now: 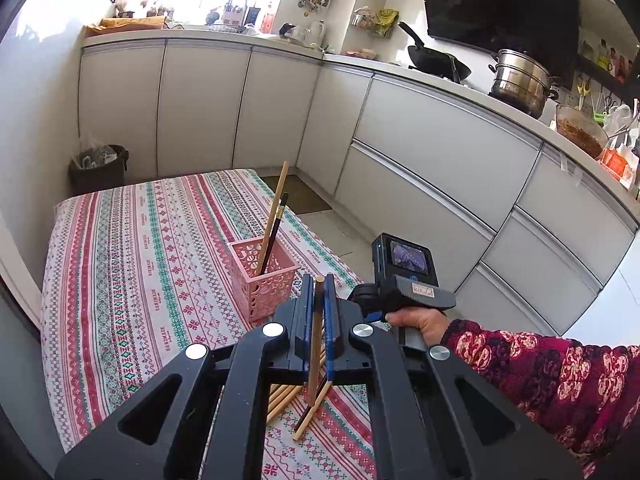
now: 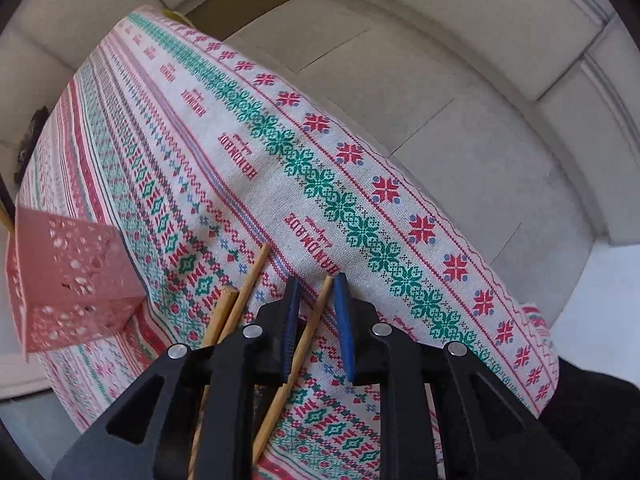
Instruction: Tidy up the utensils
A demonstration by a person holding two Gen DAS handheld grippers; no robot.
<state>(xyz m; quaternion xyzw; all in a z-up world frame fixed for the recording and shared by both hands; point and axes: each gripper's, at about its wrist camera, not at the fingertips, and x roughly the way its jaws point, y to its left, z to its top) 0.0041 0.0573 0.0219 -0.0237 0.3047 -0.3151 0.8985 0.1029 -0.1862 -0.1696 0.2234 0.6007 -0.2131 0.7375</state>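
Left gripper [image 1: 319, 280] jaws clamped on 1 chopstick [image 1: 316, 344]; right gripper [image 2: 318, 284] jaws narrowly apart, seemingly clear of another chopstick [image 2: 298, 356] between

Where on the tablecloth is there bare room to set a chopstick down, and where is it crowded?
Free: the broad stretch of tablecloth left of and beyond the pink basket, and the strip along the floor-side edge. Crowded: the near end, where loose chopsticks lie under both hand-held grippers beside the basket.
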